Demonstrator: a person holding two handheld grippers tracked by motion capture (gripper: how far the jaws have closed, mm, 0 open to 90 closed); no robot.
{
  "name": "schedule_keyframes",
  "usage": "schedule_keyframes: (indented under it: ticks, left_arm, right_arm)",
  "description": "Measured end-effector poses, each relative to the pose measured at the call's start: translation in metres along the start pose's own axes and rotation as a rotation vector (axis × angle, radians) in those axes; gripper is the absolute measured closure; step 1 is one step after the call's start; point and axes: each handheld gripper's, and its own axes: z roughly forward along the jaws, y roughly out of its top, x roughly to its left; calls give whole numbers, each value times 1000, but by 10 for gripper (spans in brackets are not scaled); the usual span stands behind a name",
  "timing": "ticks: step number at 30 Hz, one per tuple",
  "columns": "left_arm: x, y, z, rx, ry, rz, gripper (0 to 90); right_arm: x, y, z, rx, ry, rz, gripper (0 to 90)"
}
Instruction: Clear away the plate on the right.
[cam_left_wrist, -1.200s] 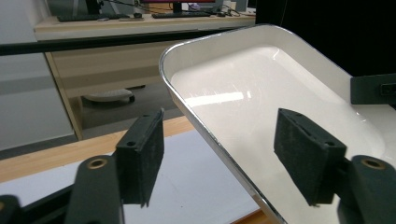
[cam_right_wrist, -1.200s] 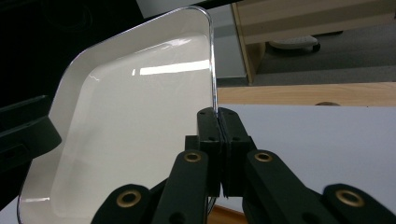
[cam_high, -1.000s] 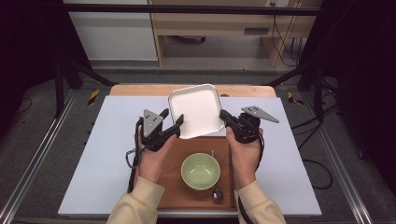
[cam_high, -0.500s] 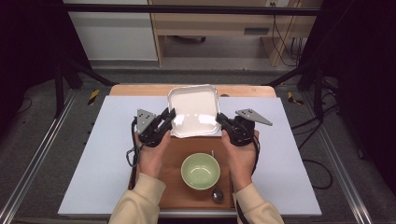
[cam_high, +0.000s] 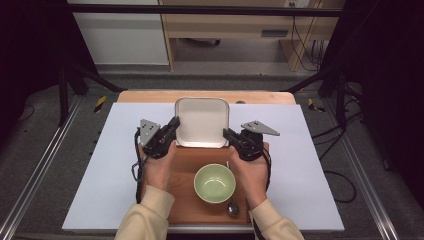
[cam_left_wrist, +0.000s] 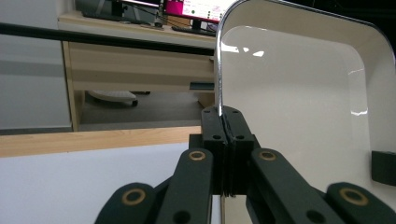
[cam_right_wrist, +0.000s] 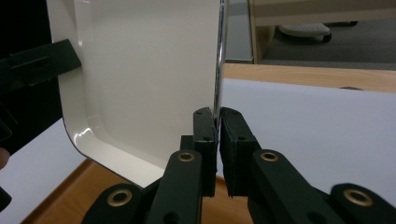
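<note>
A white square plate (cam_high: 202, 121) hangs between the two grippers, above the far end of a brown wooden tray (cam_high: 186, 160). My left gripper (cam_high: 173, 123) is shut on the plate's left rim (cam_left_wrist: 218, 70). My right gripper (cam_high: 227, 134) is shut on the plate's right rim (cam_right_wrist: 219, 56). A pale green bowl (cam_high: 214, 183) sits on the tray near the person. A metal spoon (cam_high: 232, 207) lies beside the bowl at its near right. The left gripper's jaw tip also appears across the plate in the right gripper view.
The tray lies on a white mat (cam_high: 110, 175) that covers a wooden table (cam_high: 150, 96). Beyond the table stand a wooden desk (cam_left_wrist: 140, 60) and black frame legs (cam_high: 65, 85). Cables (cam_high: 340, 180) trail on the floor at the right.
Both grippers have carried the plate toward the person and lower, and it has levelled from a tilt to nearly flat. The bowl and spoon have stayed put.
</note>
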Motion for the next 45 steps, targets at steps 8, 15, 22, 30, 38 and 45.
schedule_keyframes:
  ticks: [8, 15, 22, 30, 38, 45]
  left_arm:
    - [0, 0, -2, -6, 1, 15, 892]
    - [1, -4, 0, -1, -9, 20, 893]
    - [10, -5, 1, -9, 17, -2, 893]
    - [26, -6, -5, -9, 44, -12, 893]
    - [36, -4, -15, -15, 59, -14, 893]
    - [49, -2, -27, -20, 79, -19, 893]
  right_arm:
    - [-5, -5, 5, 15, 41, -10, 838]
    - [-6, -7, 7, 12, 60, -33, 709]
    - [-10, -6, 3, -16, 51, -66, 431]
    - [-15, 2, -7, -92, 28, -127, 201]
    - [-20, 6, -22, -138, 0, -181, 95]
    - [-43, 0, -34, -146, -66, -181, 83]
